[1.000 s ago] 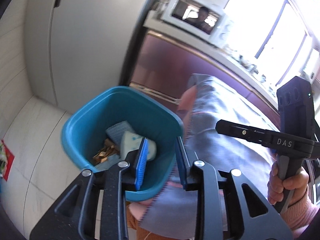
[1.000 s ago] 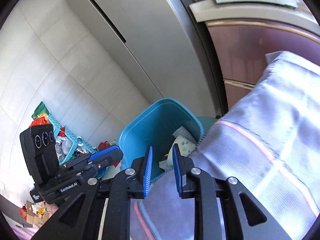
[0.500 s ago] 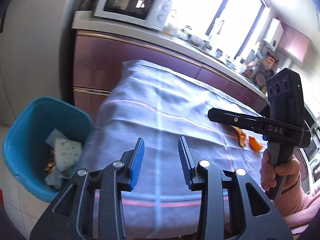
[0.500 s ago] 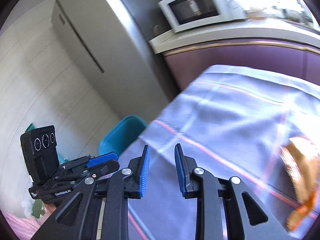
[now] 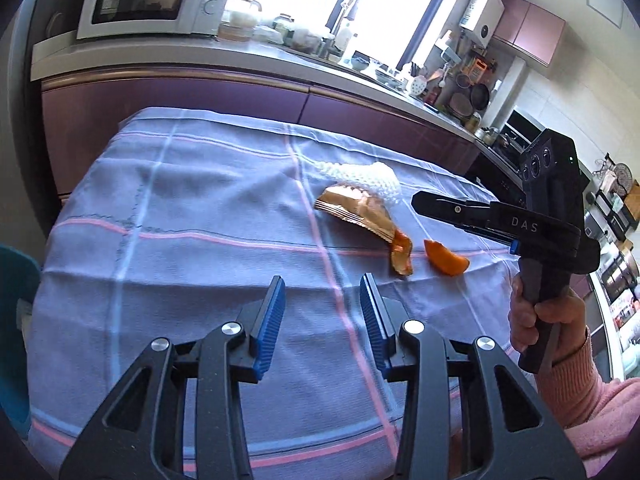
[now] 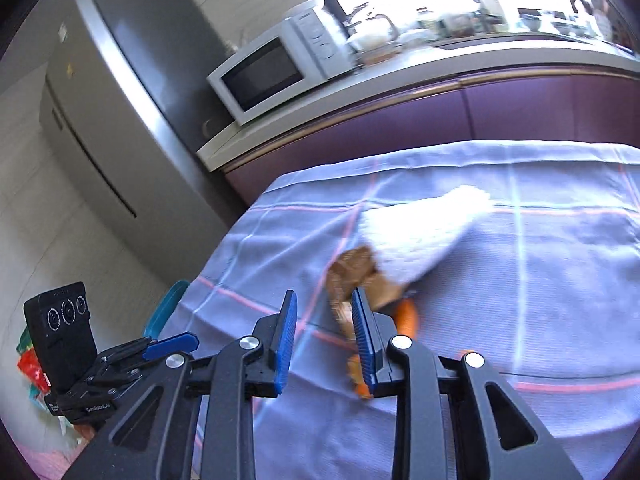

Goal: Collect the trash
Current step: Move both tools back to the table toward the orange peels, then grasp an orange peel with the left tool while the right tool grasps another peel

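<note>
**Two empty grippers closing in on a tight cluster of scraps**

The left gripper (image 5: 322,312) has its jaws apart and widening, nothing between them; the right gripper (image 6: 324,334) is likewise parting and empty, with the trash showing just past its right finger. The trash sits right of centre in the left wrist view: a brown wrapper (image 5: 354,210) partly tucked under a white cloth (image 5: 370,176), an orange peel strip (image 5: 401,254) touching the wrapper's end, and a second peel piece (image 5: 446,262) just beside it.

Likely slips: pinching the loose checked tablecloth (image 5: 180,208) along with a scrap and dragging it, or catching the cloth with the wrapper. The two tools converge on one small patch and could knock together.

The left half of the cloth lies bare, giving free room; the table's near edge falls away at the bottom of the frame, and the blue bin (image 5: 16,280) sits at the far left edge
</note>
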`<state>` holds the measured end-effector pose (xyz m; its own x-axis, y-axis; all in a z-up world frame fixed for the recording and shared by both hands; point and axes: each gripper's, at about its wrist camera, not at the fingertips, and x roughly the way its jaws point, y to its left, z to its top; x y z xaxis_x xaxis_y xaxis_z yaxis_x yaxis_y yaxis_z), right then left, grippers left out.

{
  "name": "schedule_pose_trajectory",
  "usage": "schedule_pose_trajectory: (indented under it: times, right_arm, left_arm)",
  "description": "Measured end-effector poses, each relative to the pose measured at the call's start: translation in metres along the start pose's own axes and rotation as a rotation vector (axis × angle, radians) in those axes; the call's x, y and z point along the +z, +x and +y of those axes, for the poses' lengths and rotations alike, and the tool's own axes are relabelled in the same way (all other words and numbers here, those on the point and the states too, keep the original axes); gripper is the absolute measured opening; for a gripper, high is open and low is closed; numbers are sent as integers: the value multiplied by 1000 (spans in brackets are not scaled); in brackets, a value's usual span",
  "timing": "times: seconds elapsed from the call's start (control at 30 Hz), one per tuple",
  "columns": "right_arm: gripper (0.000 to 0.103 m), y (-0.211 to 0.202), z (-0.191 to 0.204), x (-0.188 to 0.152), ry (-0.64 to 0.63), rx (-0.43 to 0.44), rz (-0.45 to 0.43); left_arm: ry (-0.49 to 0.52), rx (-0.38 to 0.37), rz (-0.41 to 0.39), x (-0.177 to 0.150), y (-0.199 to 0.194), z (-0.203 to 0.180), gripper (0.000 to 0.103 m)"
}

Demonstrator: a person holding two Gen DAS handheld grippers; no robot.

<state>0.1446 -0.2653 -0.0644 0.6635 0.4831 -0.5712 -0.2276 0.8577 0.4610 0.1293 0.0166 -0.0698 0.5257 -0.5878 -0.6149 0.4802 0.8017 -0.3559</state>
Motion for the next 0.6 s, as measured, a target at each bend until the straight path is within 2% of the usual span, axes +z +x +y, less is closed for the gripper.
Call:
schedule_pose_trajectory:
  times: [0.37,0.57,0.6]
  right_arm:
    - [31,-28,-63,-9,90,-85,-27]
    - [32,-33,-73,-18,100,-88,-21]
    - [35,-33,-75,-20,98,-89,-15]
  left_arm:
    - [76,-81,97,11,61,-48,42]
    - [115,-85,147,14,91,-70,45]
    - [119,-74,156,15,97,-73,47]
